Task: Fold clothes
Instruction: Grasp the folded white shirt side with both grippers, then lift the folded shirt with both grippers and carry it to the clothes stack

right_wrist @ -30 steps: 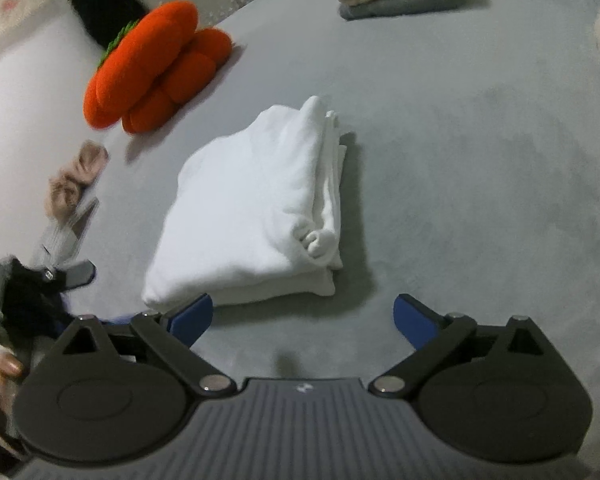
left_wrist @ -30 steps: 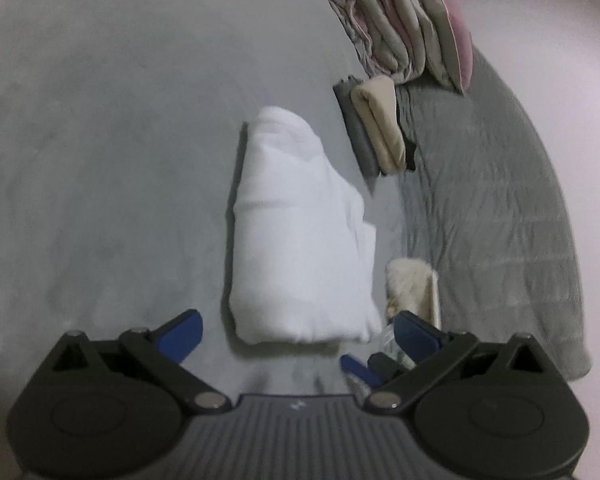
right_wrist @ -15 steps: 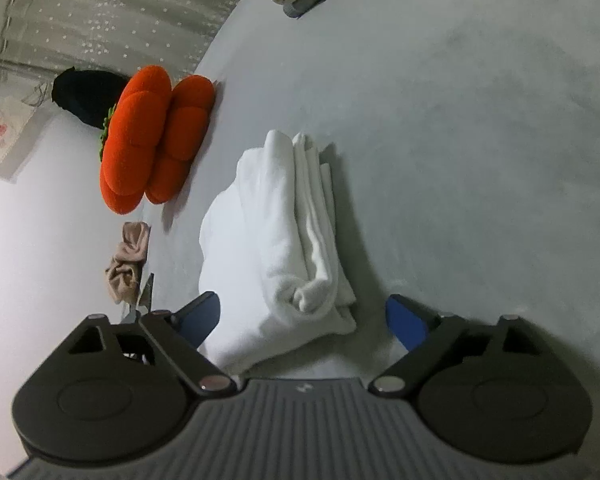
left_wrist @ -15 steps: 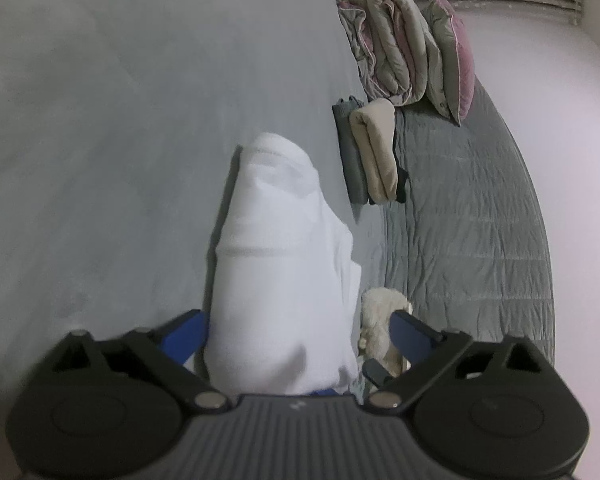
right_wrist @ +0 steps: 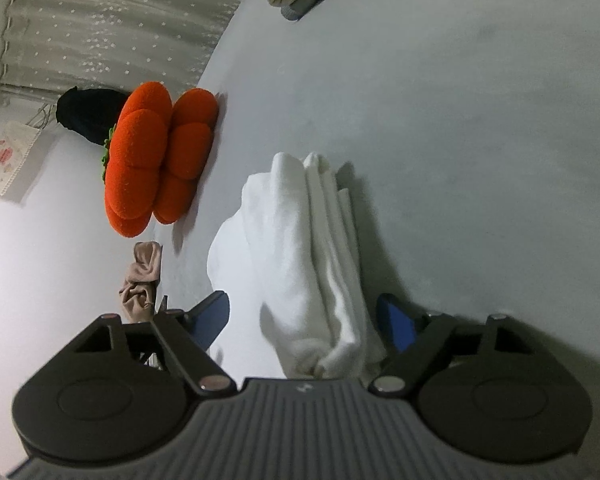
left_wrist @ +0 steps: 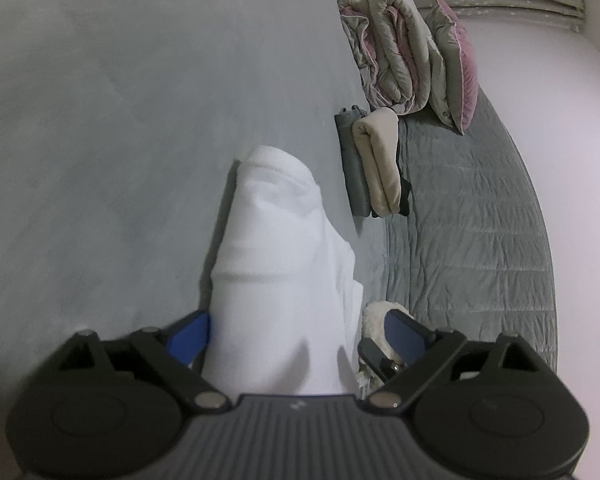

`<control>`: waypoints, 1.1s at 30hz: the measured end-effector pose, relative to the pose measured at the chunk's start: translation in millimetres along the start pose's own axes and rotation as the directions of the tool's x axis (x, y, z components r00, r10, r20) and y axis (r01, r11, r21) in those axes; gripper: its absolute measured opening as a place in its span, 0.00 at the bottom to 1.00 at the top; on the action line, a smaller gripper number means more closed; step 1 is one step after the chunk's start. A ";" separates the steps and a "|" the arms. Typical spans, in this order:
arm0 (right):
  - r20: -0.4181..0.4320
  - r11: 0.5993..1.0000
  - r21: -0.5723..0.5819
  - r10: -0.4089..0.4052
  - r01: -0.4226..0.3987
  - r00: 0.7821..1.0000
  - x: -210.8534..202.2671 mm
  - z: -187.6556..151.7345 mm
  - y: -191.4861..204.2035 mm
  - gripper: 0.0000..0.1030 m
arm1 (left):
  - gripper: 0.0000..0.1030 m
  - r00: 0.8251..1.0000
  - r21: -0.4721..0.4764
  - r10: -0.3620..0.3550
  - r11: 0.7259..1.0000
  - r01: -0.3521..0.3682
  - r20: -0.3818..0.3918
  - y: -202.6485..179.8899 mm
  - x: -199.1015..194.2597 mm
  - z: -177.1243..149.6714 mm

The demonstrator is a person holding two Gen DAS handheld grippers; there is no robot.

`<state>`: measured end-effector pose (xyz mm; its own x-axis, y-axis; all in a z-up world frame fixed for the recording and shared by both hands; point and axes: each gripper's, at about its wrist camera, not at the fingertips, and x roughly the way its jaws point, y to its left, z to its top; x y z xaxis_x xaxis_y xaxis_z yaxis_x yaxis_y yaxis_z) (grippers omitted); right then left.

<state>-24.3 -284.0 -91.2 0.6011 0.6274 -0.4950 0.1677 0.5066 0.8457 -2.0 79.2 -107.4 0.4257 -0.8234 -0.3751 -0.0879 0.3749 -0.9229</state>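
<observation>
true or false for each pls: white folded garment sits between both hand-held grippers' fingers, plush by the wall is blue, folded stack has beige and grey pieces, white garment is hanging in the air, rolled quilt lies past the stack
1. The white folded garment sits between the fingers of the left hand-held gripper and the right hand-held gripper: true; both are closing around it.
2. The plush is blue: false; the plush is orange.
3. The folded stack has beige and grey pieces: true.
4. The garment hangs in the air: false; it lies on the grey bed surface.
5. A rolled quilt lies beyond the stack: true.

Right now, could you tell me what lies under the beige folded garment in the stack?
A grey folded garment lies directly under the beige folded garment; something black pokes out beside them. Anything deeper is covered.
</observation>
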 end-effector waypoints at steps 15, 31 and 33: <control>0.014 0.999 -0.033 -0.033 0.033 0.999 5.9 -1.6 4.6 0.58 | 0.45 0.992 0.051 0.076 0.995 -0.081 0.103 -2.5 1.2 -8.9; 0.023 0.998 -0.052 -0.029 0.030 0.999 10.3 5.9 19.8 0.53 | 0.46 0.987 0.148 0.107 0.981 -0.125 0.121 -27.2 2.5 2.8; 0.008 0.998 -0.041 -0.037 0.038 0.999 14.7 7.1 16.0 0.55 | 0.49 0.986 0.136 0.126 0.981 -0.140 0.106 -19.0 4.9 3.9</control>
<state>-7.2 -270.9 -83.5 0.6004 0.6035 -0.5247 0.1583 0.5534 0.8177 5.3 69.7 -91.4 0.5039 -0.7202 -0.4769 -0.0231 0.5407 -0.8409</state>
